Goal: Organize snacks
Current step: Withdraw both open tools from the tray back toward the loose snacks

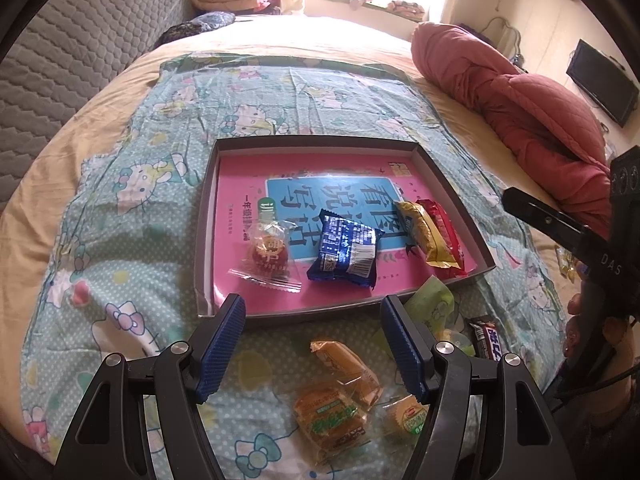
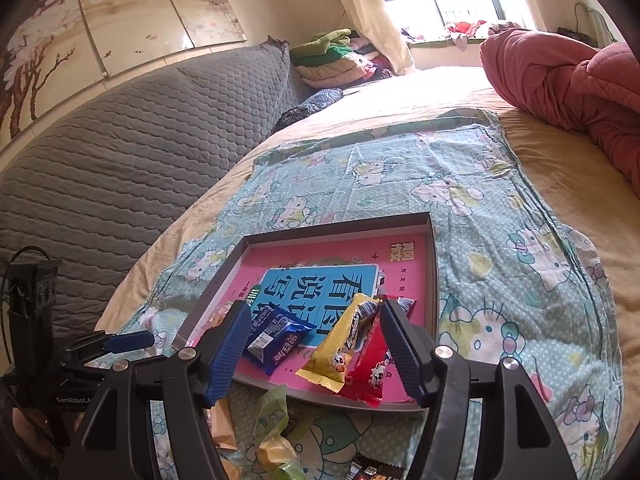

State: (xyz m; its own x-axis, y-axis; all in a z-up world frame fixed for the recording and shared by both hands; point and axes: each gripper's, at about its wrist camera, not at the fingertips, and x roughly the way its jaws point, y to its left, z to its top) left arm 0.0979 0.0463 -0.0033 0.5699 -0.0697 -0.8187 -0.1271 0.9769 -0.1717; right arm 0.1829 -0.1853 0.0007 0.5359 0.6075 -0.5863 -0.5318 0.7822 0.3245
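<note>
A shallow grey tray (image 1: 316, 142) lined with a pink book lies on the bed. In it are a red round candy (image 1: 266, 256), a blue packet (image 1: 346, 252), a yellow packet (image 1: 426, 236) and a red packet (image 1: 446, 222). My left gripper (image 1: 314, 344) hangs open in front of the tray, above orange clear-wrapped cakes (image 1: 344, 372). A green packet (image 1: 432, 304) and a dark chocolate bar (image 1: 486, 340) lie beside them. My right gripper (image 2: 316, 344) is open over the tray's (image 2: 431, 264) near edge. The blue (image 2: 276, 336), yellow (image 2: 340, 344) and red (image 2: 372, 368) packets lie beyond its fingers, untouched.
A cartoon-cat cloth (image 1: 120, 184) covers the beige bed under the tray. A rolled pink quilt (image 1: 520, 96) lies to the right and a grey quilted headboard (image 2: 120, 152) to the left. Folded bedding (image 2: 332, 56) is stacked at the far end by the window.
</note>
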